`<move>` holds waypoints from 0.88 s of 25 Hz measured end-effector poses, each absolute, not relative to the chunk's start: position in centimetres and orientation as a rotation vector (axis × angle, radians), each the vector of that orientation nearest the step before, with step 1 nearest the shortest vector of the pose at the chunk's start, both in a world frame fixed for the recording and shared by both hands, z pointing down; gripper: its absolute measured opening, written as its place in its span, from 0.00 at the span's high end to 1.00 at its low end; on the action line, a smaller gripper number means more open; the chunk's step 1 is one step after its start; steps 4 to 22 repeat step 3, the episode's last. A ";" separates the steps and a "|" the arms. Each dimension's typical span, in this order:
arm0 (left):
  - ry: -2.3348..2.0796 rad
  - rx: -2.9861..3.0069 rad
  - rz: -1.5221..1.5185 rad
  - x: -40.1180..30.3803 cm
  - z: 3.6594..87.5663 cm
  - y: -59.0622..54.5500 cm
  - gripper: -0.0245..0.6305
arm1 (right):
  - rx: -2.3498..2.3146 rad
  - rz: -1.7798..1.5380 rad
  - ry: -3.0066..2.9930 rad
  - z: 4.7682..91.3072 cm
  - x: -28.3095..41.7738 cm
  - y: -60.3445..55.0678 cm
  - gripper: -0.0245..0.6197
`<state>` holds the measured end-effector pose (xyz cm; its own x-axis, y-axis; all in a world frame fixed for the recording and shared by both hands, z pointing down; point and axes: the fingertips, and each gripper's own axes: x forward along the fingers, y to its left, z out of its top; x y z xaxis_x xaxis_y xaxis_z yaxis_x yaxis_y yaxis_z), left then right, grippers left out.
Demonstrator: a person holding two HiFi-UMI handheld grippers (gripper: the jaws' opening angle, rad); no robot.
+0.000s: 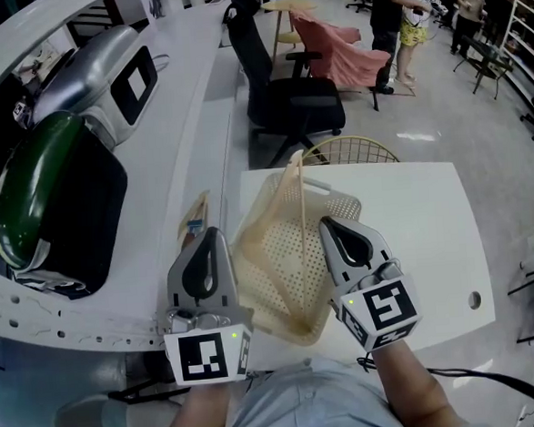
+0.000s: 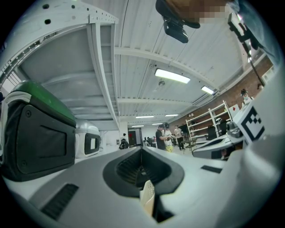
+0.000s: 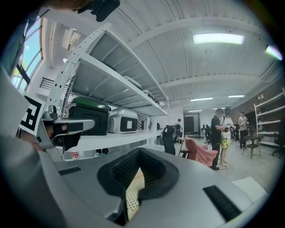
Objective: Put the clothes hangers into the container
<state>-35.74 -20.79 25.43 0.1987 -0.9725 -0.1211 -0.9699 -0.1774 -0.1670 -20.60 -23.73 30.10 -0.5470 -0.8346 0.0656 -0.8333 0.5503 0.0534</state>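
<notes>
I hold the container tilted over the white table, with the left gripper and right gripper each clamped on its rim. No hangers identifiable. Judged step: positioning. Next, set it level, then release.

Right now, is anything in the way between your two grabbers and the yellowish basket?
No, nothing visible is in the way. The left gripper and the right gripper are each shut on a side wall of the basket, which sits on the white table.
</notes>
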 end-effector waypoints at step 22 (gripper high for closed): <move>1.867 -2.262 -0.019 -35.8 25.4 -20.7 0.94 | 1.449 -0.026 -2.690 30.2 -20.7 -23.7 0.95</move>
